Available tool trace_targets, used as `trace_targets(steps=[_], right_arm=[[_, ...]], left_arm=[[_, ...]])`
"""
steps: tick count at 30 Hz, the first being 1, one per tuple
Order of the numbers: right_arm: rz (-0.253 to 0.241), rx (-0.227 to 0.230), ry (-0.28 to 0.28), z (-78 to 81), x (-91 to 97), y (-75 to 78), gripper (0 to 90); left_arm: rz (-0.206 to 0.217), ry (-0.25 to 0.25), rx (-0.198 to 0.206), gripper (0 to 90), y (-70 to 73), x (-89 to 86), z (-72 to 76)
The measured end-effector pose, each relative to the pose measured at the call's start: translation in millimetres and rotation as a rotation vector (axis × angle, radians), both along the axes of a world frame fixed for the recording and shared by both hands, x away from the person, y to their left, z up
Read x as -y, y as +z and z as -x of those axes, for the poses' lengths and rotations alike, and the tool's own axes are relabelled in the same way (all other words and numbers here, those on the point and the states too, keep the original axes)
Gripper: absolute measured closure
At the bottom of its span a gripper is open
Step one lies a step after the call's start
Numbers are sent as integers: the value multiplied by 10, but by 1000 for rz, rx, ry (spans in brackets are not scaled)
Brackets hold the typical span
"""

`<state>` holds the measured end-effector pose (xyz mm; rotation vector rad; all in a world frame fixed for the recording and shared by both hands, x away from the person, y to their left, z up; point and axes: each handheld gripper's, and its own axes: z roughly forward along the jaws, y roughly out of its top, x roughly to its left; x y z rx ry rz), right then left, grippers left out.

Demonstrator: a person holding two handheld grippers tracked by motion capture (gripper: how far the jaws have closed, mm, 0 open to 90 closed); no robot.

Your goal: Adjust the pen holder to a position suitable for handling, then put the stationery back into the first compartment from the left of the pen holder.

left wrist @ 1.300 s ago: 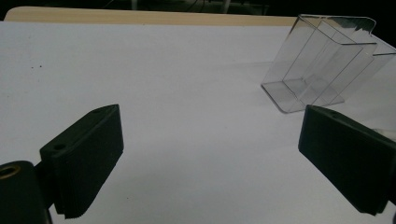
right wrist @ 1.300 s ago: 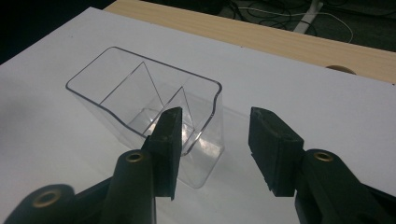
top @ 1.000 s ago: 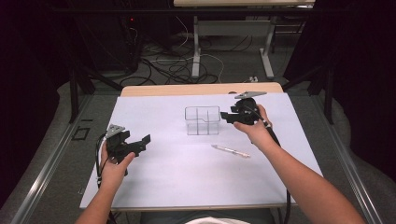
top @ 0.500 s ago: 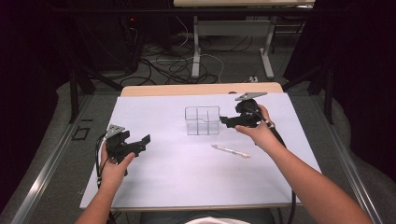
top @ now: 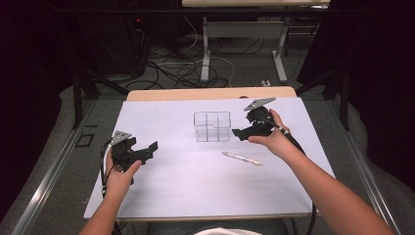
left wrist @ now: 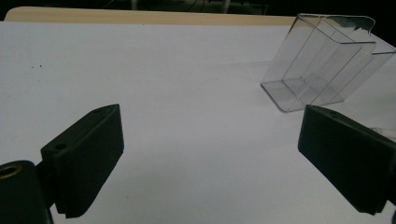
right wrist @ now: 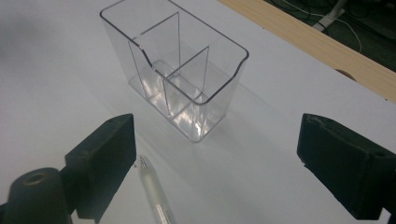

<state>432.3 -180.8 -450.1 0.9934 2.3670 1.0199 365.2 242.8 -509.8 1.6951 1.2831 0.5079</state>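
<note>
A clear plastic box (top: pixel 212 126) with inner dividers stands upright and empty near the middle of the white sheet. A clear pen (top: pixel 241 157) lies flat in front of it, to the right. My right gripper (top: pixel 240 133) hovers just right of the box, aimed at it, above the pen. Its jaws have just been opening and nothing is between them. The right gripper view has the box (right wrist: pixel 175 65) ahead, the pen (right wrist: pixel 152 191) below, and the right gripper (right wrist: pixel 217 163) wide open. My left gripper (top: pixel 149 149) rests open at the left, far from the box (left wrist: pixel 322 65).
The white sheet (top: pixel 195 196) covers the table, with a wooden strip (top: pixel 210 93) bare along the far edge. Beyond it are table legs and cables (top: pixel 186 68) on the floor. Broad bare sheet lies between the two hands.
The right gripper's jaws stand wider apart than a second ago, and its hand has barely shifted. The left hand, box and pen have stayed put.
</note>
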Motion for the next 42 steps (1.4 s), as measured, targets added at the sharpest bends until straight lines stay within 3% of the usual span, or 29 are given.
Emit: trace_targets(steps=[6,7,8,12,17,18,22,29,30,31,33,34,35,42], right_arm=[[100,-17,54,3,-43,-81,74],[84,3,58,3,-51,-118,74],[119,-25,67,8,-51,-107,74],[194,-49,87,12,-82,-173,74],[215,-71,114,12,-97,-211,79],[226,-58,114,6,-99,-223,88],[250,-84,150,3,-103,-243,151],[301,-85,184,-5,-122,-300,168],[302,-93,188,-4,-127,-304,189],[326,-79,200,-5,-133,-307,278],[337,-71,204,0,-140,-304,291],[334,-86,178,24,-153,-307,307],[335,-88,206,4,-154,-311,333],[383,-145,250,6,-199,-408,403]], left_arm=[[-1,0,1,70,0,0,0],[-1,0,0,70,0,-1,0],[-1,0,0,70,-1,-1,0],[-1,-1,0,70,-1,0,0],[-2,-1,0,70,0,0,1],[-2,-1,0,70,-1,0,1],[-4,-1,-1,70,-1,2,2],[-4,-1,-1,70,-3,4,1],[-4,-1,-1,70,-2,3,1],[-4,-1,-2,70,-2,4,1],[-5,-1,-1,70,-2,4,2],[-5,-1,-1,70,-3,4,2],[-5,-1,-1,70,-3,4,3],[-5,-1,-3,70,-5,2,0]])
